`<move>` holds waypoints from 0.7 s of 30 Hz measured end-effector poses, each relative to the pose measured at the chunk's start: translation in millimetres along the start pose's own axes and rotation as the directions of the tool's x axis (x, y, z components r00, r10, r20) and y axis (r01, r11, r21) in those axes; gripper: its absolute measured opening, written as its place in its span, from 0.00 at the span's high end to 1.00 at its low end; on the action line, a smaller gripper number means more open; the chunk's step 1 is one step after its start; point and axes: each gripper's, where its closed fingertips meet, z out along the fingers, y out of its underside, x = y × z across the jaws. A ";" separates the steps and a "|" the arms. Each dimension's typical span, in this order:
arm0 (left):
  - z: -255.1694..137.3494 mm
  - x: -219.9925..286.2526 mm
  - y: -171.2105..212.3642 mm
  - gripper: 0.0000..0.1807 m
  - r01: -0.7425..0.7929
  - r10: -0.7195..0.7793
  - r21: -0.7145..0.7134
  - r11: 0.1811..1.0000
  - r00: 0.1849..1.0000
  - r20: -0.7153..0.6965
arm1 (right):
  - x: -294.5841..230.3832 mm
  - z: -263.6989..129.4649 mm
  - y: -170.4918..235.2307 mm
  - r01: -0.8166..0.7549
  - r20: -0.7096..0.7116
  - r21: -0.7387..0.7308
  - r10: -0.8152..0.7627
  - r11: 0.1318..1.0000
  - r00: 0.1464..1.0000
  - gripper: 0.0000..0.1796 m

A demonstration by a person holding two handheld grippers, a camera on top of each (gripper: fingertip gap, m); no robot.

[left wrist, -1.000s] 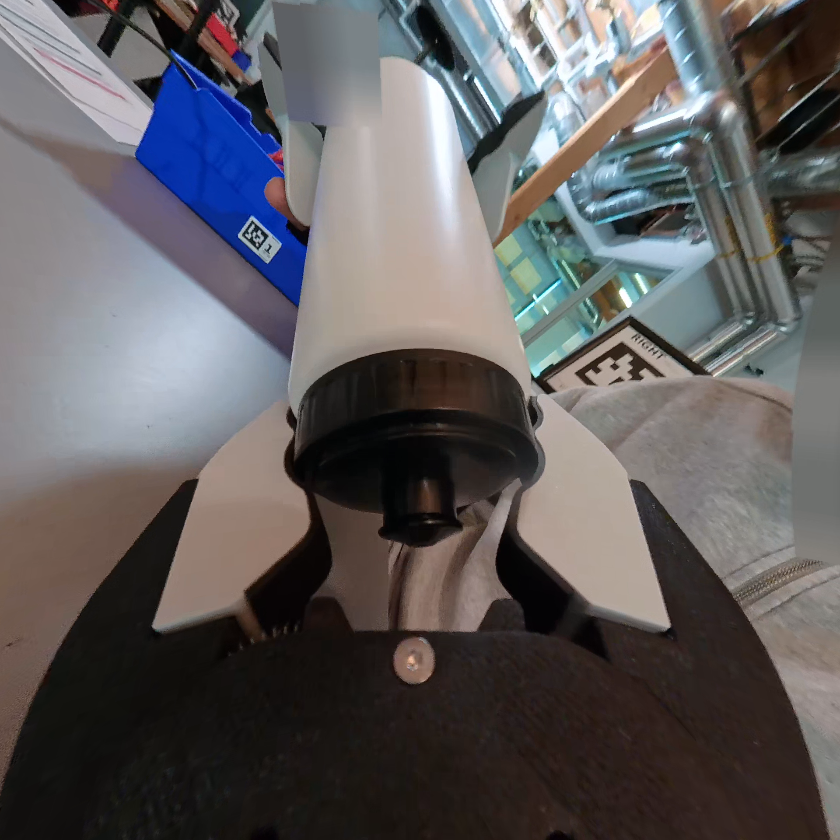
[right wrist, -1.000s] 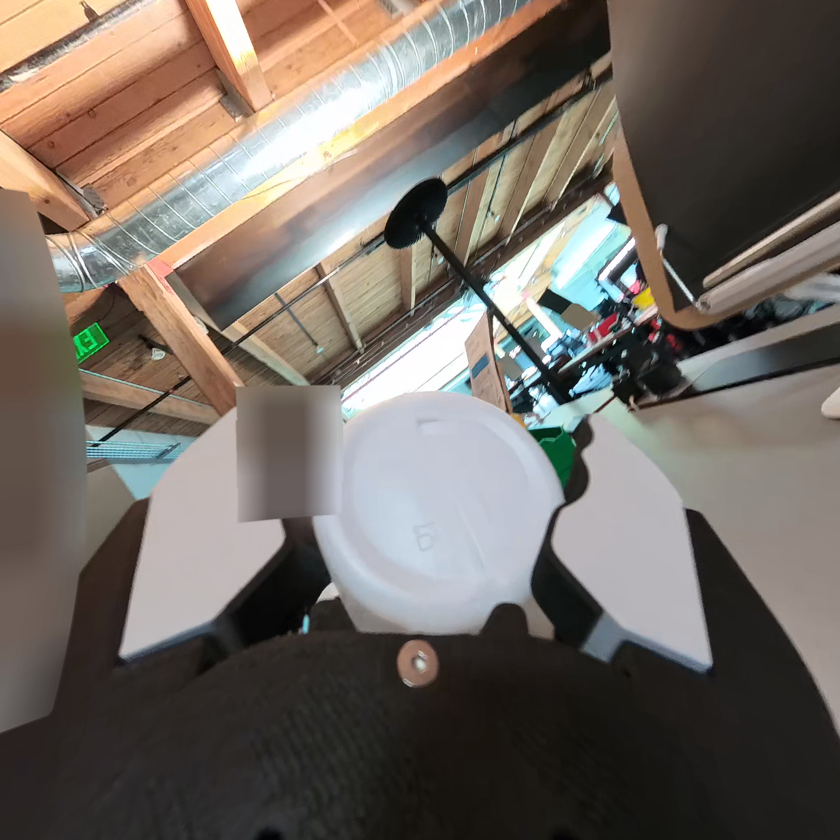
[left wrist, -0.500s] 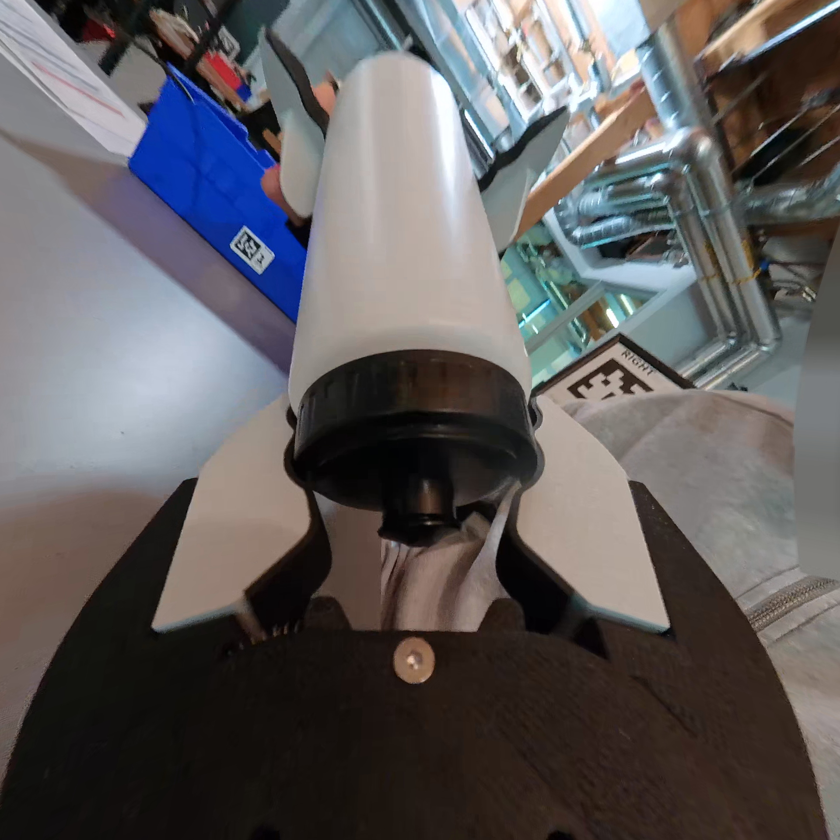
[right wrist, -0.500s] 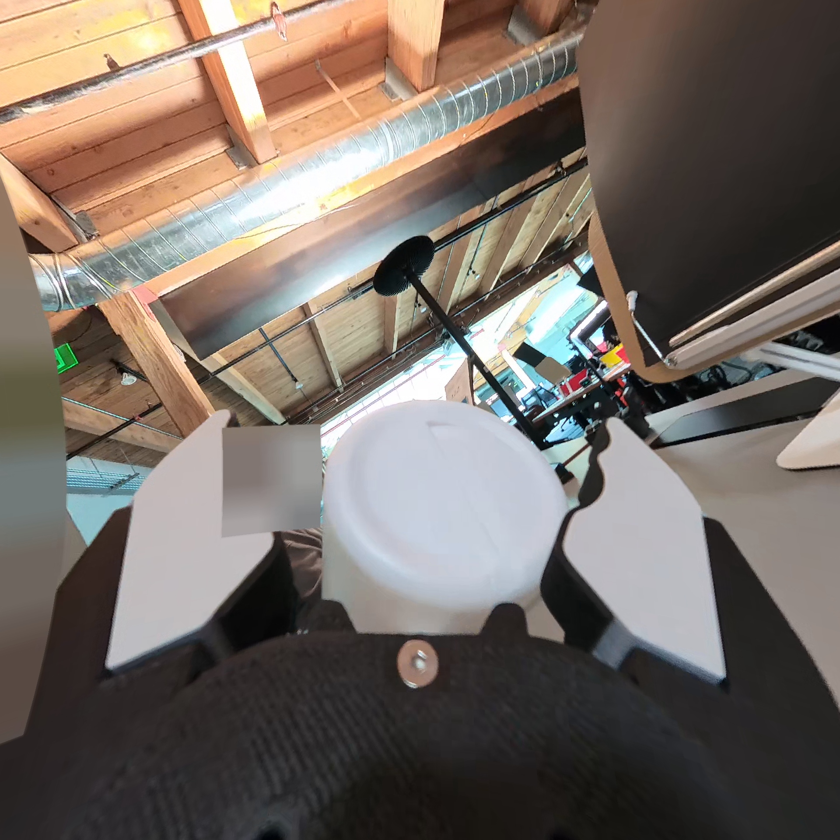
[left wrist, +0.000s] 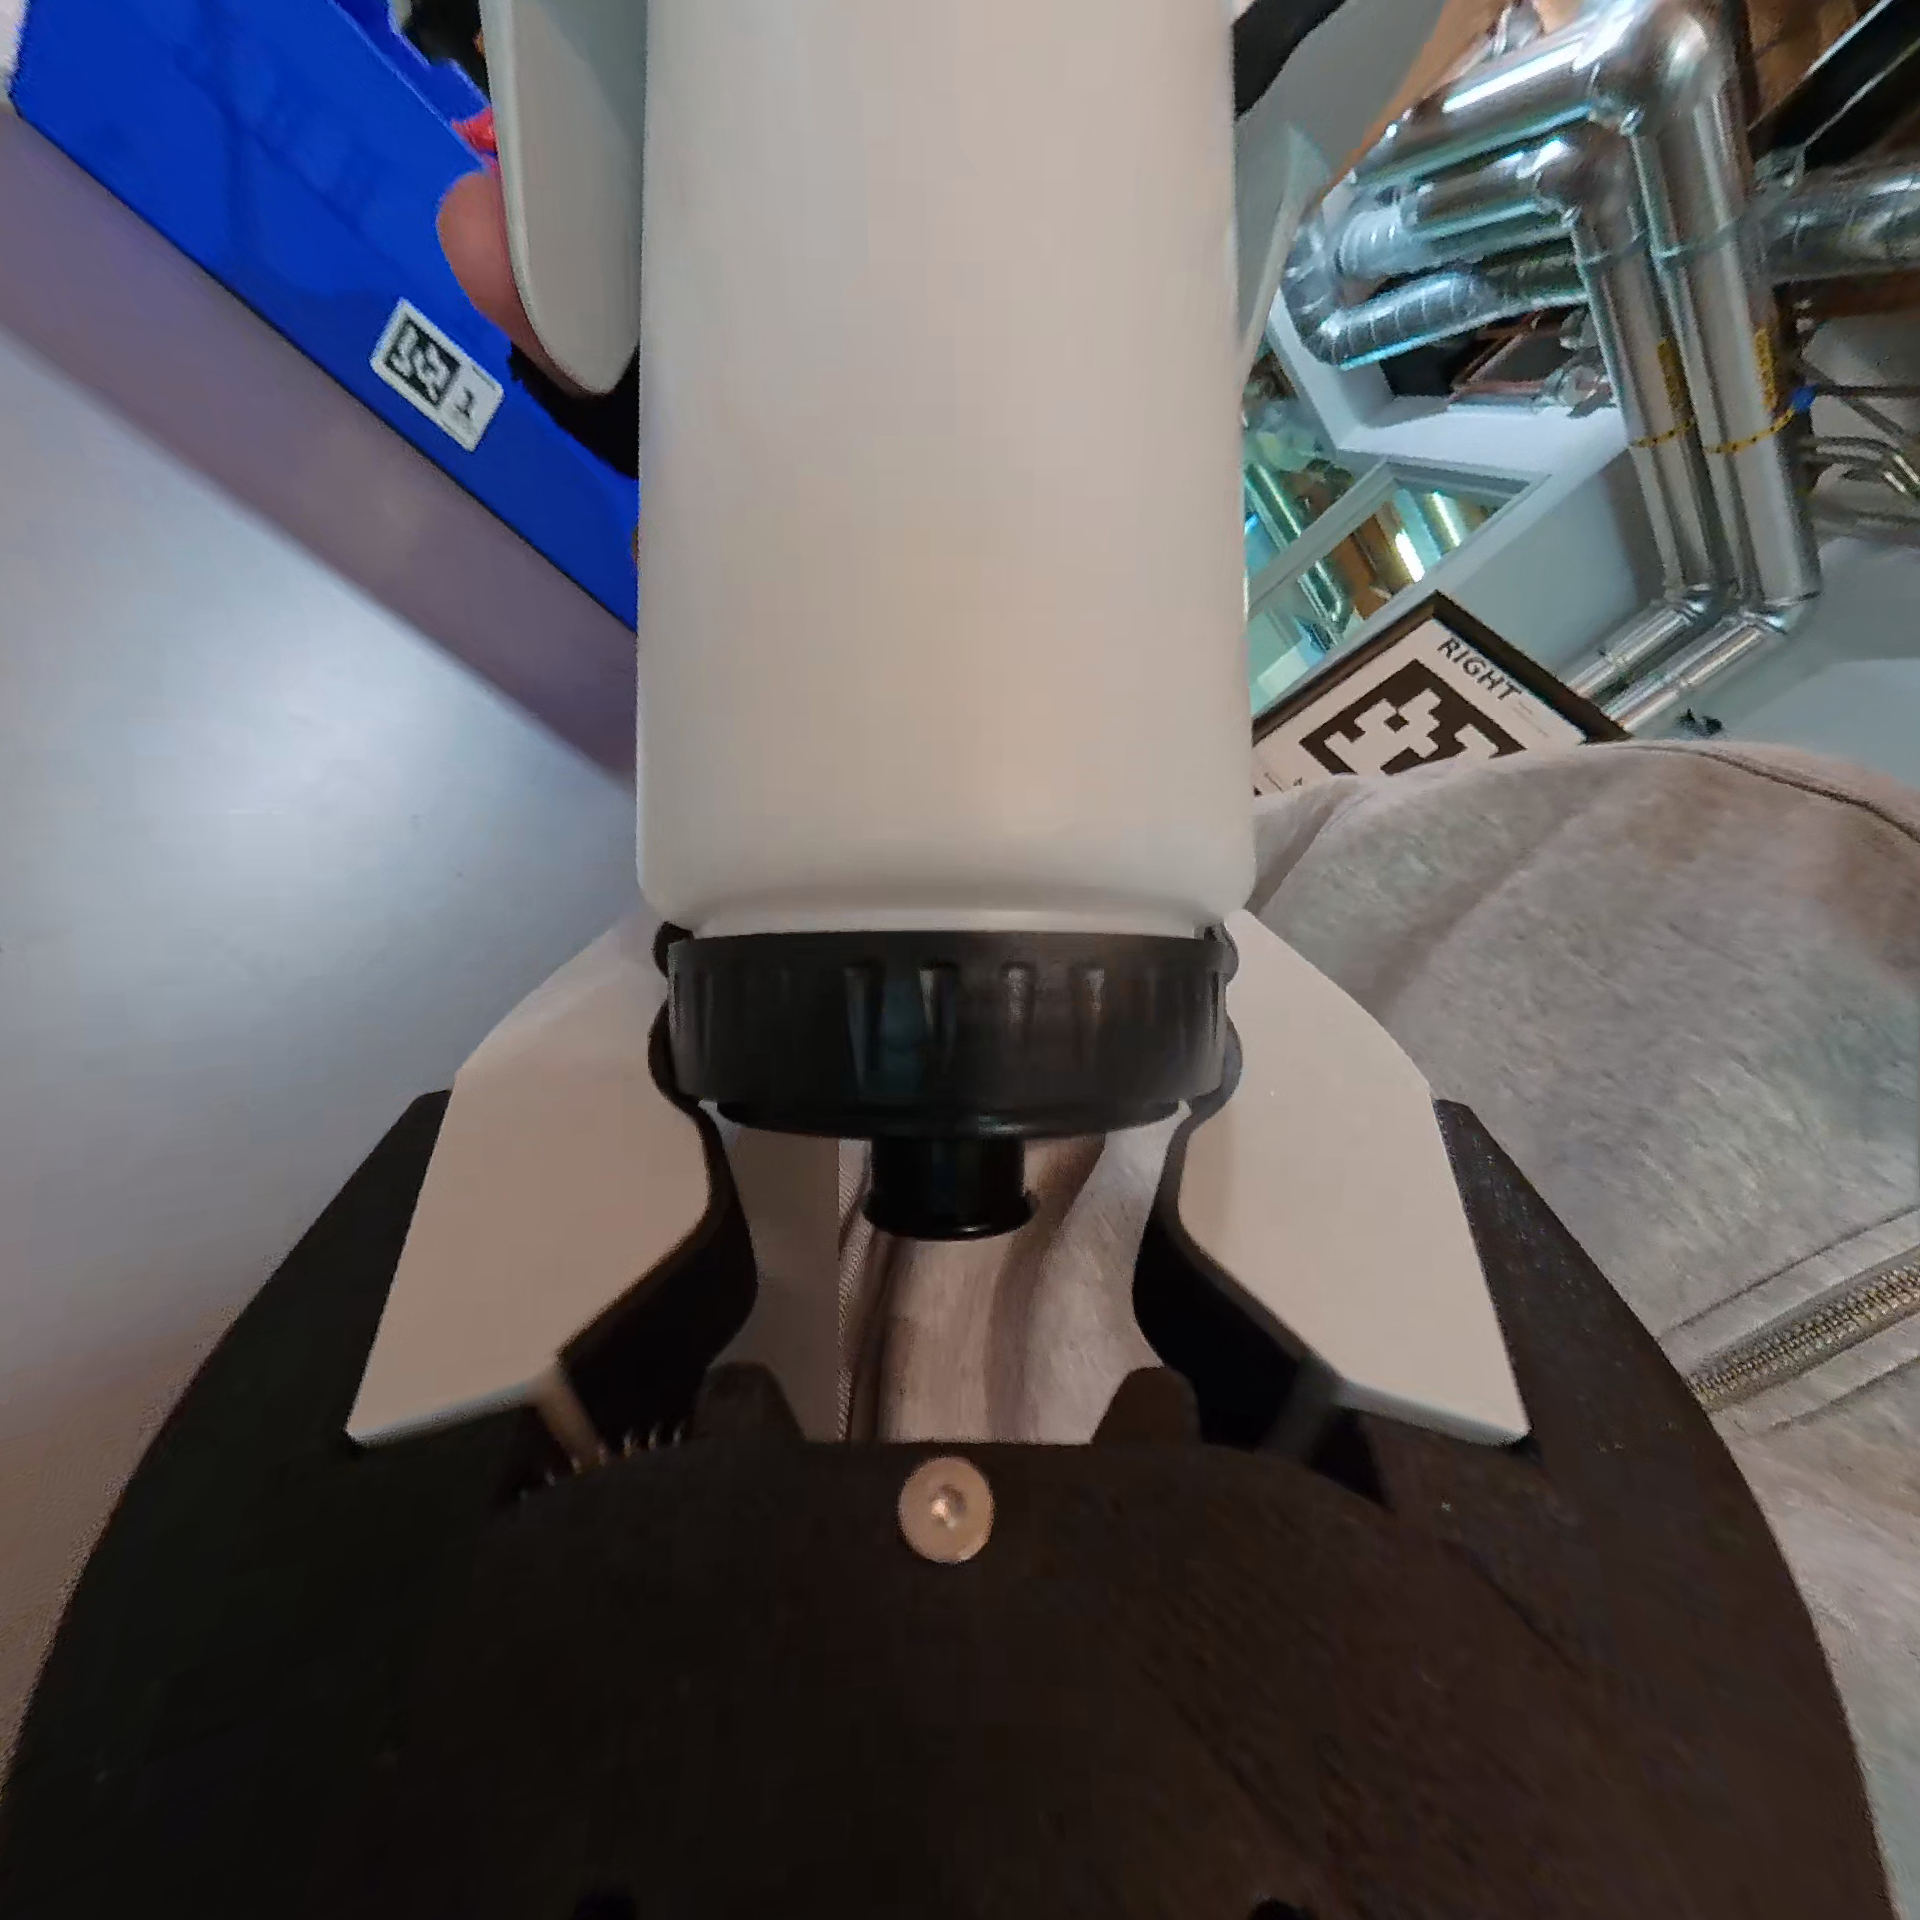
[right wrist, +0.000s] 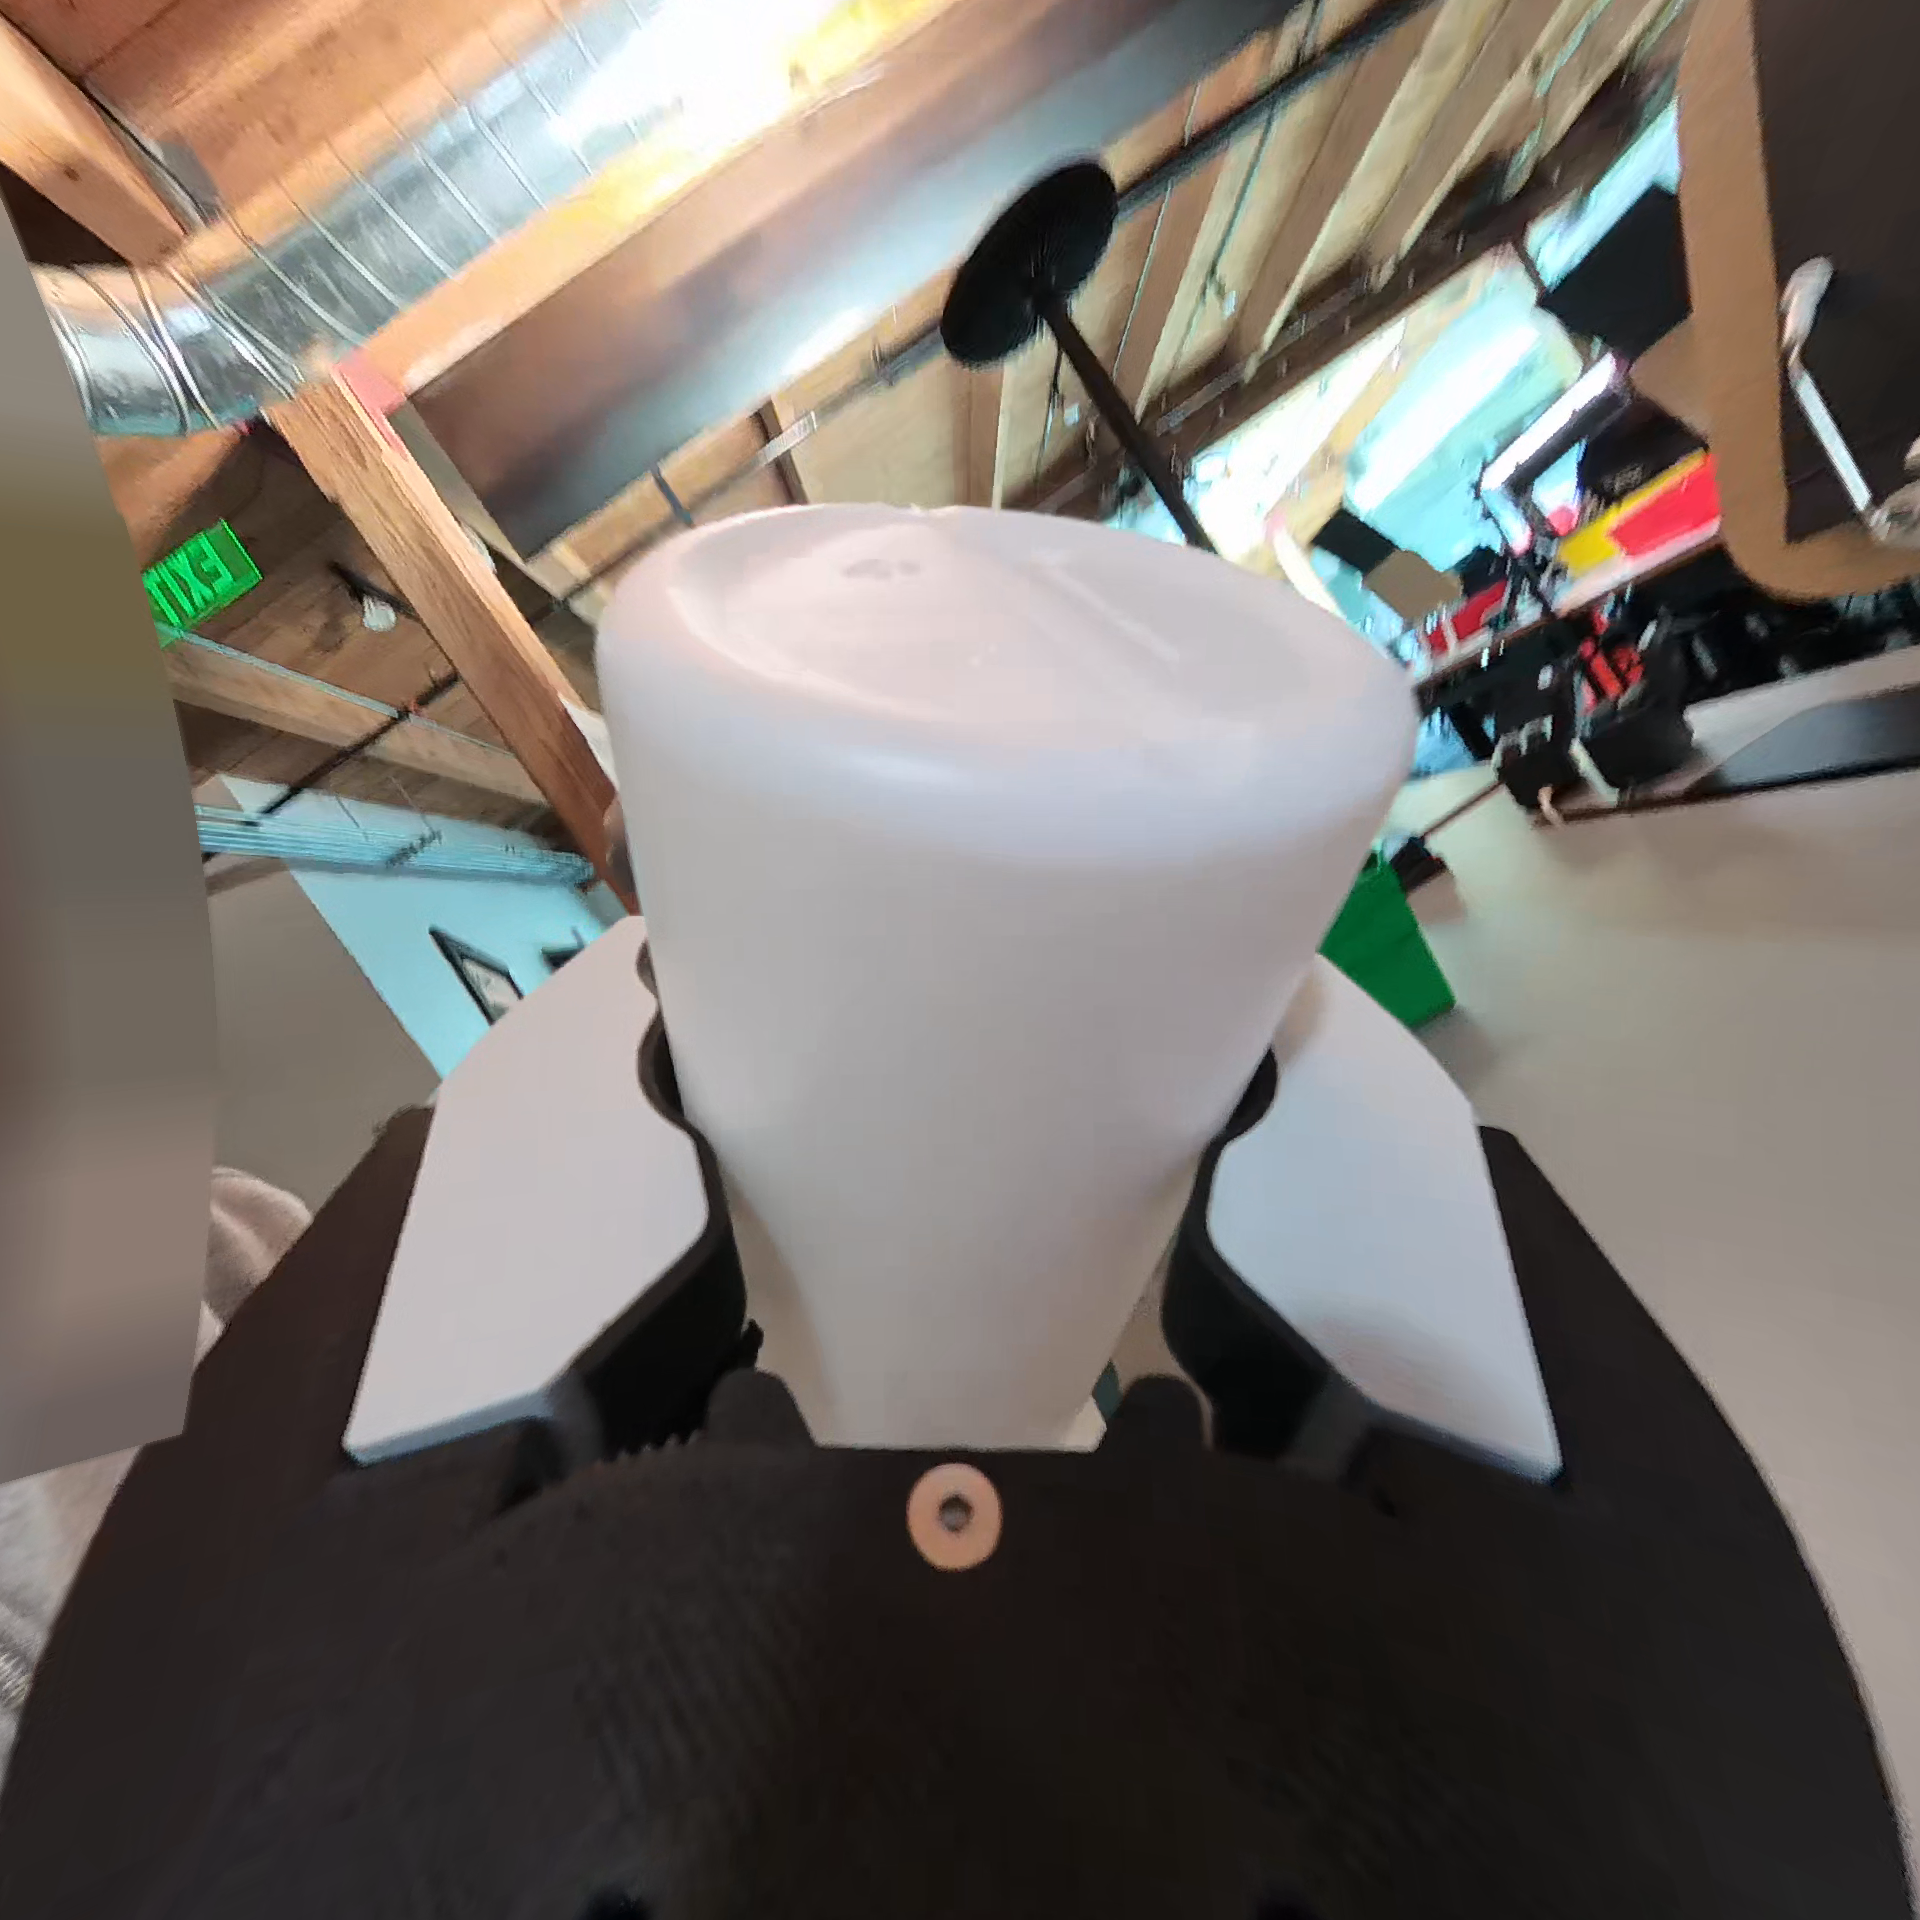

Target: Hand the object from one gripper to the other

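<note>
A white bottle (left wrist: 935, 468) with a black screw cap (left wrist: 940, 1039) is held in the air between both grippers. My left gripper (left wrist: 940, 997) is shut on the cap end. My right gripper (right wrist: 977, 966) is shut on the bottle's white body (right wrist: 987, 883), with the flat base pointing away from its camera. In the left wrist view, the right gripper's fingers (left wrist: 561, 208) show at the top, on either side of the far end of the bottle.
A grey table (left wrist: 260, 831) lies at the left, with a blue bin (left wrist: 260, 187) at its far edge. A grey sleeve (left wrist: 1558, 1039) and a black-and-white marker board (left wrist: 1423, 717) are at the right. A green object (right wrist: 1387, 956) stands on the table (right wrist: 1662, 987).
My right gripper opened wider, slid further along the bottle, then closed on its body. My left gripper stayed shut on the cap. Both views tilted.
</note>
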 end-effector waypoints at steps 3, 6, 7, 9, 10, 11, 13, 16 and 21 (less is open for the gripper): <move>2.7 -1.9 7.0 0.49 0.004 -0.003 -0.043 0.999 1.000 0.006 | -1.2 0.3 3.9 0.003 -0.005 -0.062 -0.003 0.998 1.000 0.42; -3.8 -6.0 -1.5 0.39 -0.022 0.022 -0.009 1.000 0.999 0.047 | -4.5 1.8 8.4 0.046 -0.011 -0.140 -0.048 0.989 0.999 0.42; -8.2 -7.9 -7.0 0.38 -0.031 0.030 0.017 0.999 0.998 0.062 | -5.6 2.5 10.7 0.073 -0.014 -0.170 -0.077 0.983 0.997 0.42; -16.8 -10.1 -18.6 0.38 -0.057 0.051 0.077 0.995 0.995 0.086 | -9.4 4.7 17.2 0.136 -0.008 -0.235 -0.141 0.963 0.990 0.43; -19.6 -10.1 -22.6 0.38 -0.071 0.062 0.096 0.993 0.993 0.095 | -12.1 6.1 21.9 0.165 0.002 -0.266 -0.171 0.950 0.985 0.43; -21.1 -9.8 -25.1 0.38 -0.086 0.075 0.106 0.991 0.992 0.102 | -14.9 7.8 26.9 0.195 0.014 -0.293 -0.200 0.936 0.980 0.42; -20.3 -8.2 -25.7 0.38 -0.129 0.117 0.101 0.986 0.986 0.119 | -20.4 11.2 39.1 0.253 0.041 -0.340 -0.255 0.906 0.966 0.42; -12.1 -6.7 -14.7 0.37 -0.212 0.208 0.012 0.977 0.967 0.148 | -28.4 15.2 57.9 0.316 0.089 -0.404 -0.307 0.858 0.948 0.42; 1.6 -7.5 5.0 0.40 -0.373 0.398 -0.153 0.915 0.896 0.198 | -38.3 18.8 72.6 0.356 0.138 -0.436 -0.330 0.826 0.934 0.42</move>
